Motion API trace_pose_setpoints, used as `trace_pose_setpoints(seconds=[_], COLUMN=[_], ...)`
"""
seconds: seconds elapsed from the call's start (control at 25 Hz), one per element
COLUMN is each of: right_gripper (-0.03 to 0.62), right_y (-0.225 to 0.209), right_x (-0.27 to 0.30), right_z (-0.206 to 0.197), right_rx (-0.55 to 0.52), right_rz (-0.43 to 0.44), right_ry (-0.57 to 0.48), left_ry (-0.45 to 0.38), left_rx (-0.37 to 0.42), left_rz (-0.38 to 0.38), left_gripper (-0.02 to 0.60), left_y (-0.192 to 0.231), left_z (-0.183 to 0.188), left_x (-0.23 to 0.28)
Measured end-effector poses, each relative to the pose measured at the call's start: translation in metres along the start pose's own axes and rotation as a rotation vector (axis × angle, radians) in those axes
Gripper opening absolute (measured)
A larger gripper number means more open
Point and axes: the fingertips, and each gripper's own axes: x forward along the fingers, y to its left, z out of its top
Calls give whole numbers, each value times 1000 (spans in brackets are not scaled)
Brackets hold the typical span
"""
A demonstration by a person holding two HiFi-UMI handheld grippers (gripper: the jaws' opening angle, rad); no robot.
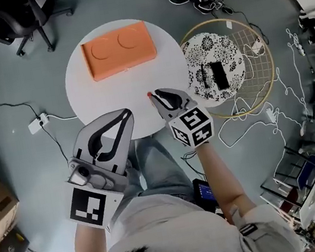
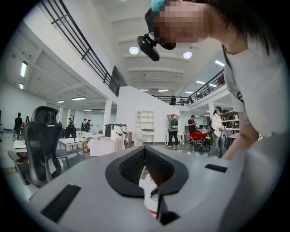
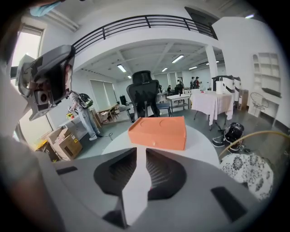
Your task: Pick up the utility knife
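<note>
The fingers of the right gripper [image 3: 140, 156] stand apart, with only the bare white surface [image 1: 98, 96] showing through the gap; they press on nothing. At their tips a small red end peeks out, seemingly the utility knife [image 1: 149, 94], lying on the surface near the person's edge. The left gripper [image 1: 124, 117] hangs beside it, fingers closed tip to tip. Farther back sits an orange box [image 1: 119, 49].

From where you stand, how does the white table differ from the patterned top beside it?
The white table is plain and looks larger; the patterned top is black-and-white floral inside a gold wire frame. The white table carries an orange box; the patterned top carries small dark items. Both are round.
</note>
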Motion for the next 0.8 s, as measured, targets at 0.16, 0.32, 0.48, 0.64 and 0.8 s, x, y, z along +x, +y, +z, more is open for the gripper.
trace_pose_setpoints(seconds=[0.16,0.32,0.48,0.64,0.8], right_gripper=[63,74,81,91,103], right_y=[-11,-19,-25,-30,-31], right_x=[23,41,52,61,70], right_z=[-32,-61,-86,-103,-117], right_rx=[32,65,86,85,58], right_rz=[-16,-39,-62,-100,-131], right_ry=[97,189,272,341,412], left_ry=[15,31,35,41,44], left_rx=[-18,-33,-49,-56,-67], left_rz=[16,29,44,59,75], left_gripper=[11,11,11,11,11], left_y=[8,17,24,30,36], left_z=[-8,-16,-23,-27,-31], left_x=[-1,-1,-2,-3,-7])
